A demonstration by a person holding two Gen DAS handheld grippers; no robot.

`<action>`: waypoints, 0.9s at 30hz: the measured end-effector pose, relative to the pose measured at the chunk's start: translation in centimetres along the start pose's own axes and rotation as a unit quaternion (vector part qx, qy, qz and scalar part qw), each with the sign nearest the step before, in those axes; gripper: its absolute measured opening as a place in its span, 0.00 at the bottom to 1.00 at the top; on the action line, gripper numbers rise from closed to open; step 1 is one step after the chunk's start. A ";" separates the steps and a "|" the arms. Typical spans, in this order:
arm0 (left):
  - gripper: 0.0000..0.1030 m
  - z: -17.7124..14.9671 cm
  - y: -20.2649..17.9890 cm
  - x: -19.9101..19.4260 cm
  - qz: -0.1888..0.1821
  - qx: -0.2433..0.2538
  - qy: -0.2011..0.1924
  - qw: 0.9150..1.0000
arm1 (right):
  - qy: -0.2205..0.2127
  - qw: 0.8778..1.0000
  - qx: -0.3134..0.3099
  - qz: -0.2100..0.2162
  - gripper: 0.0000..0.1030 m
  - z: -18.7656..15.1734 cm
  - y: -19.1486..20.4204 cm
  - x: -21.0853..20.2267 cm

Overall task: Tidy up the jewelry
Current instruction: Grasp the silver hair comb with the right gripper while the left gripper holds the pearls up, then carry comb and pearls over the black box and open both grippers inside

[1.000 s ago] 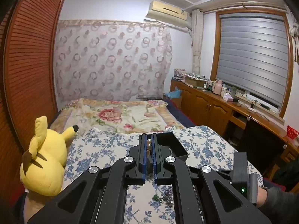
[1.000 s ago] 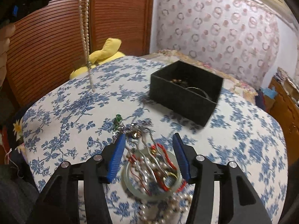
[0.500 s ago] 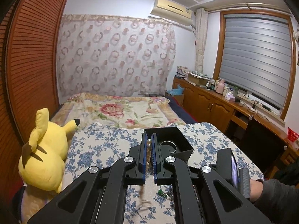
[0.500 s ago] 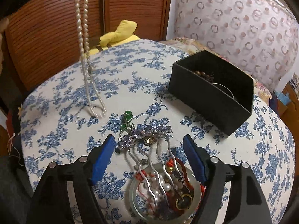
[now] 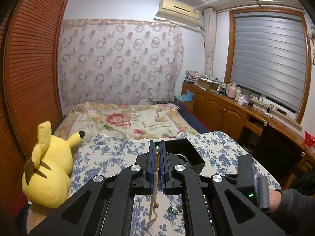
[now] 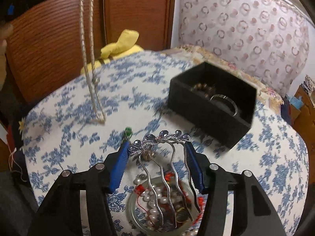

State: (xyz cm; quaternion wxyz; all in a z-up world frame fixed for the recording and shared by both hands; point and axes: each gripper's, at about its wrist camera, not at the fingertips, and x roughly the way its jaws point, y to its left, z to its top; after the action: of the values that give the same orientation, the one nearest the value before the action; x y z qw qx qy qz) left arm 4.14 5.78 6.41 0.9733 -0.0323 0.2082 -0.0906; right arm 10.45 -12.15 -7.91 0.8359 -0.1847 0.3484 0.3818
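The left tool (image 5: 157,164) was clenched on a pearl necklace (image 5: 156,169), which ran between its blue pads and dangled below them over the table (image 5: 110,153). Just past the tool's tips stood the black box (image 5: 189,153), open at the top. From the right wrist view the same necklace (image 6: 89,59) hung as a long loop well off to the left of the right tool (image 6: 157,157), its lowest bend close to the flowered tablecloth; motion blur made it hard to tell whether it touched.

The right tool's jaws stood wide apart, grasping nothing, and straddled a jeweled hair comb (image 6: 163,157) whose prongs reached back into a glass dish (image 6: 133,206) directly beneath the tool. That dish held pearls, red cord and other tangled pieces. A small green piece (image 6: 127,132) lay just ahead of the left pad.

Inside the box (image 6: 212,100) were a bead bracelet (image 6: 202,87) and a silver bangle (image 6: 224,102), so some sorting appeared done. Most seemed left (the necklace in transit, the comb, the green piece, and the full dish).
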 end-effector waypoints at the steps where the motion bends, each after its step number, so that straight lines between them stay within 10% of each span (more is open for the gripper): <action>1: 0.04 0.2 -0.1 0.2 0.000 0.003 -0.001 1.000 | -0.008 1.000 0.001 -0.001 0.57 0.3 -0.2 -0.5; 27: 0.04 9.4 -4.7 6.7 -0.021 0.039 -0.021 0.999 | -0.091 0.994 0.025 -0.060 0.57 5.8 -7.8 -3.7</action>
State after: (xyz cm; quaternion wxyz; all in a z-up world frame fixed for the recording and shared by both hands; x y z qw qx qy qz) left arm 13.26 0.10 12.82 0.9759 -0.0004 0.1829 -0.1188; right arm 17.27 -15.72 -0.89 0.8899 -0.1487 0.2689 0.3372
